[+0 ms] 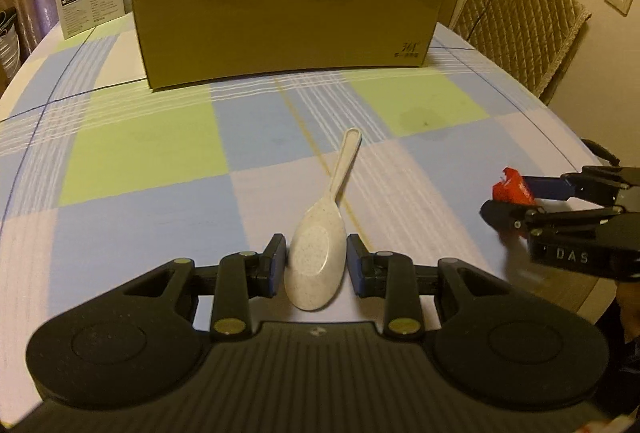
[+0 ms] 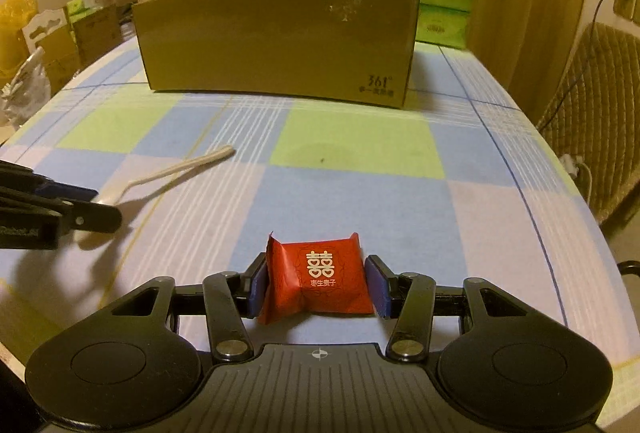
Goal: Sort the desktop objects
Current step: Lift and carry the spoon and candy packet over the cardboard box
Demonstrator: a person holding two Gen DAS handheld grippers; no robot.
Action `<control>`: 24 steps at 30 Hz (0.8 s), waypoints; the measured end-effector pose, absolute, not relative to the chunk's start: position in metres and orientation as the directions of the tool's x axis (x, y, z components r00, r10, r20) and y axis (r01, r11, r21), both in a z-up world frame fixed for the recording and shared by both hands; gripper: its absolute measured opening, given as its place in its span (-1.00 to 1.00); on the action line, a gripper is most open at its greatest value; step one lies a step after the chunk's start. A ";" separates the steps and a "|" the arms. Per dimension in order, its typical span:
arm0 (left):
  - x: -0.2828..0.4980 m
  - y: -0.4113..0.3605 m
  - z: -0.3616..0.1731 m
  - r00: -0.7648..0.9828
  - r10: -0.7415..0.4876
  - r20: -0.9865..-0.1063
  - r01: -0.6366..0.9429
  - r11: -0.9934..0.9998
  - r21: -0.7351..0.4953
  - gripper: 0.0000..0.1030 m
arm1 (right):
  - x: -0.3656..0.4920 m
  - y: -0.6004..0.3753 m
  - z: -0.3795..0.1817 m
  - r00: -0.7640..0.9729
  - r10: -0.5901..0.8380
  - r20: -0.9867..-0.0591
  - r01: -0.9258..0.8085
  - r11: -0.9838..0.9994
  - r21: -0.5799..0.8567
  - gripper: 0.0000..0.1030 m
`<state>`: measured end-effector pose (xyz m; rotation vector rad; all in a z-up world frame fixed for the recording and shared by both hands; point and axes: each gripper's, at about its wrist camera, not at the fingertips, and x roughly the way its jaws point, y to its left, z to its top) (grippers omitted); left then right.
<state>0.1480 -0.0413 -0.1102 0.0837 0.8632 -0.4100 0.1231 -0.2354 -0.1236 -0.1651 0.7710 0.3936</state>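
Left gripper [image 1: 317, 261]: clamped on speckled cream plastic spoon [image 1: 320, 257], bowl near. Right gripper [image 2: 317, 287]: clamped on red foil candy packet [image 2: 316, 283]. Brown cardboard box [image 1: 284, 25]: far, on checked table [image 1: 160, 153].

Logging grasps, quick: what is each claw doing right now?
Left claw: closed on the spoon bowl.
Right claw: closed on the red candy packet.

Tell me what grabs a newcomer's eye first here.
The red candy packet stands out, pinched between the right gripper's pads low in its view. Next, the pale speckled spoon, its bowl between the left gripper's fingers. Behind both sits the open cardboard box on the checked tablecloth.
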 end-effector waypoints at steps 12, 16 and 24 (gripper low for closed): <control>0.147 -0.036 -0.117 0.577 -0.407 -0.708 0.478 0.871 -0.111 -0.16 | 0.130 -0.232 -0.130 0.635 0.311 -0.707 -0.420 0.907 0.022 0.36; 0.152 -0.039 -0.118 0.563 -0.424 -0.709 0.530 0.844 -0.084 -0.16 | 0.130 -0.236 -0.130 0.636 0.311 -0.706 -0.408 0.912 0.034 0.37; 0.151 -0.045 -0.124 0.568 -0.424 -0.705 0.580 0.814 -0.023 -0.25 | 0.132 -0.238 -0.130 0.639 0.314 -0.703 -0.405 0.913 0.039 0.37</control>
